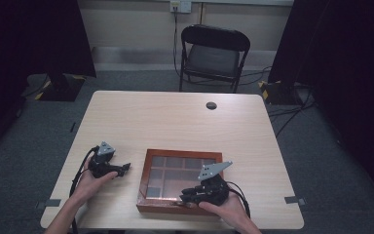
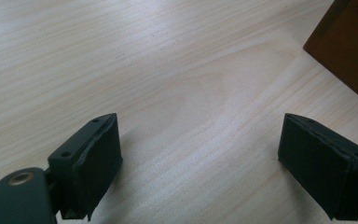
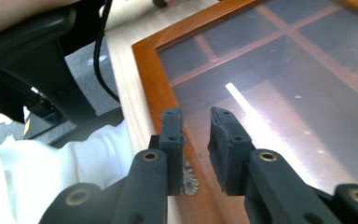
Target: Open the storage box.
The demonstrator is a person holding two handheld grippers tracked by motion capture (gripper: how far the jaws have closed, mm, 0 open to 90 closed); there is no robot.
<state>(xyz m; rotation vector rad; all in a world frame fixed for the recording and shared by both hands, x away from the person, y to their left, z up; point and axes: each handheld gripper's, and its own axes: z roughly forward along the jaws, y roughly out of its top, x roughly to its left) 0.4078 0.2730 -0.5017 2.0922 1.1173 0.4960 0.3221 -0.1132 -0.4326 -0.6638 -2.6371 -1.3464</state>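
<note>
Pale wood table (image 1: 175, 122) is carrying a glass-lidded wooden box (image 1: 148, 161) near its front edge while I am working both tongs.

Beyond the table's far side a black folding chair (image 1: 214, 53) is standing against the wall. I am holding the right tongs (image 1: 182, 194) over the box's near edge, and in the right gripper view (image 3: 196, 128) their jaws are standing almost together with only a narrow gap, straddling the border between the wooden frame and the glass; whether they are pinching the small metal clasp (image 3: 190, 179) below them, I cannot tell. I am resting the left tongs (image 1: 125, 168) on the table just left of the box, and in the left gripper view (image 2: 200, 163) they are gaping wide over bare wood, gripping nothing, with the box's corner (image 2: 349, 51) at the far right.
</note>
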